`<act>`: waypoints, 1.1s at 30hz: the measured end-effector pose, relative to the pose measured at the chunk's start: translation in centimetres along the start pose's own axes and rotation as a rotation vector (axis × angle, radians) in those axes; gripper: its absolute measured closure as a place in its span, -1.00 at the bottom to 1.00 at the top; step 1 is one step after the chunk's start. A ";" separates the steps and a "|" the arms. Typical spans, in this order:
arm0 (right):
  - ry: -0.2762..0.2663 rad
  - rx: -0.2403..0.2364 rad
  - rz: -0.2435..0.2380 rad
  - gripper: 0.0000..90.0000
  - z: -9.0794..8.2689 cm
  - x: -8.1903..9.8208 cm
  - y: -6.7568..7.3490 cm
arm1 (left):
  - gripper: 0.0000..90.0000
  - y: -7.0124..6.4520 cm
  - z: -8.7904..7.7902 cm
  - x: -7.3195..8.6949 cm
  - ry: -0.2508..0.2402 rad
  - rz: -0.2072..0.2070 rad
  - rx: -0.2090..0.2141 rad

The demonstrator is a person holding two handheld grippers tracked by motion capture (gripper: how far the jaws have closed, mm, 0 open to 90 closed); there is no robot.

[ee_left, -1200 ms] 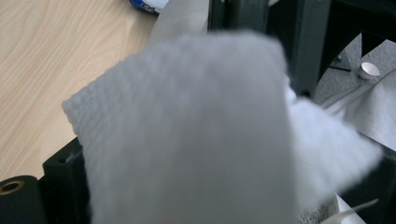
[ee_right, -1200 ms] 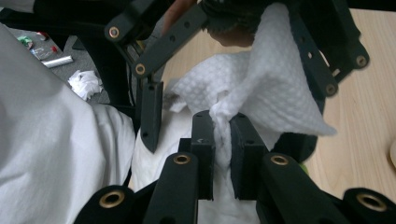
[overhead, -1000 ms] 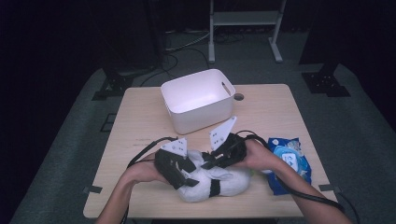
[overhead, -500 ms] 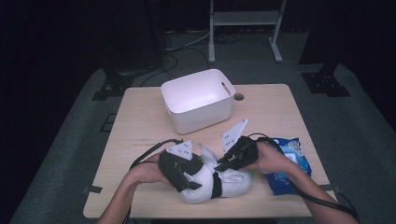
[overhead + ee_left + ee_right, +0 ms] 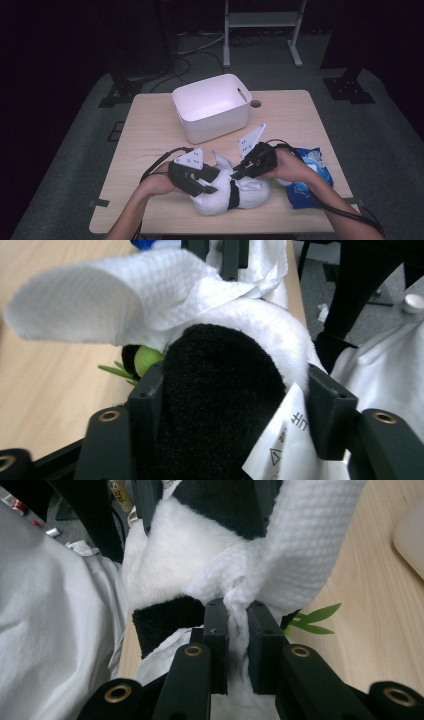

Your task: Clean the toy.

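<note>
**Gripping a panda toy and a paper towel**

Lying at the table's [image 5: 150, 120] near edge, a panda toy [image 5: 250, 195] is worked on by both grippers. The left gripper [image 5: 212, 182] has just been closing its jaws, and in the left gripper view they are seen pressed on either side of the toy's black limb [image 5: 215, 405]. A white paper towel [image 5: 100, 300] is draped over the toy. A twisted end of the towel [image 5: 235, 610] is pinched between the nearly closed jaws of the right gripper [image 5: 237, 174]. A white tag [image 5: 280, 450] hangs beside the black limb. A green leaf sprig [image 5: 312, 617] lies on the wood beside the toy. A white bin [image 5: 212, 107] stands farther back, and a blue packet [image 5: 312, 180] lies at the right.
</note>
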State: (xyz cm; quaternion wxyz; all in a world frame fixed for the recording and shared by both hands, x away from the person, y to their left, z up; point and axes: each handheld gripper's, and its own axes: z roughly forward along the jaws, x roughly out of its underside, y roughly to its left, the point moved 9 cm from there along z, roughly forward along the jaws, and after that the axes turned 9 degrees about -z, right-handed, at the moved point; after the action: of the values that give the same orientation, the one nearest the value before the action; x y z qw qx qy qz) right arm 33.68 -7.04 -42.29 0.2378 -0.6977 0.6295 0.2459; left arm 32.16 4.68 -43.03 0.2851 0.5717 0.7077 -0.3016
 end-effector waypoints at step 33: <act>-0.021 0.135 0.077 0.78 -5.0 3.7 -1.1 | -0.11 0.8 0.4 -0.1 -0.004 0.072 -0.030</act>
State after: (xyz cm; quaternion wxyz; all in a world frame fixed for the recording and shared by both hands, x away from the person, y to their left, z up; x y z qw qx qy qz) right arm 35.27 -12.94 -40.77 0.2812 -0.6529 0.6683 0.2192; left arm 33.00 4.47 -43.35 0.3057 0.5919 0.6905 -0.2817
